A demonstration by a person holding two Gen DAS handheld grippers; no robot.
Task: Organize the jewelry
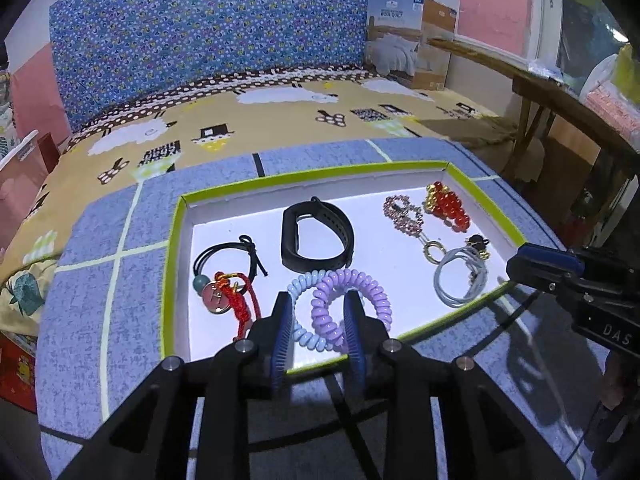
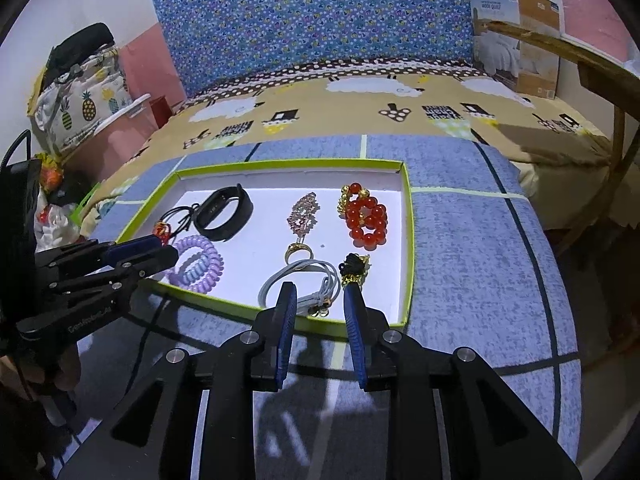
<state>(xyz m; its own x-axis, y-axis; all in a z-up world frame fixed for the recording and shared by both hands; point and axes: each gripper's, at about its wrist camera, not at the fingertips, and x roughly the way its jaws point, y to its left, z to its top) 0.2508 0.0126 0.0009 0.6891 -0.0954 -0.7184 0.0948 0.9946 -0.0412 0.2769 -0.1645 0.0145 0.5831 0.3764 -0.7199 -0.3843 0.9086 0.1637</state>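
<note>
A shallow white tray with a green rim (image 1: 176, 236) (image 2: 408, 240) holds the jewelry: a black wristband (image 1: 316, 236) (image 2: 224, 212), purple and blue coil bands (image 1: 340, 304) (image 2: 196, 268), a black cord with a red charm (image 1: 228, 280), a pink keychain (image 1: 404, 212) (image 2: 304, 212), a red bead bracelet (image 1: 448, 204) (image 2: 366, 220) and a grey cord bracelet (image 1: 460, 276) (image 2: 300, 284). My left gripper (image 1: 318, 304) is open above the coil bands. My right gripper (image 2: 320, 296) is open over the grey bracelet at the tray's near edge.
The tray sits on a blue checked round table (image 1: 100, 280) (image 2: 480, 260). Behind is a bed with a sheep-print cover (image 1: 240, 120), a blue patterned board (image 1: 220, 32) and a quilt box (image 1: 412, 40). A wooden bench (image 1: 560, 96) stands at right.
</note>
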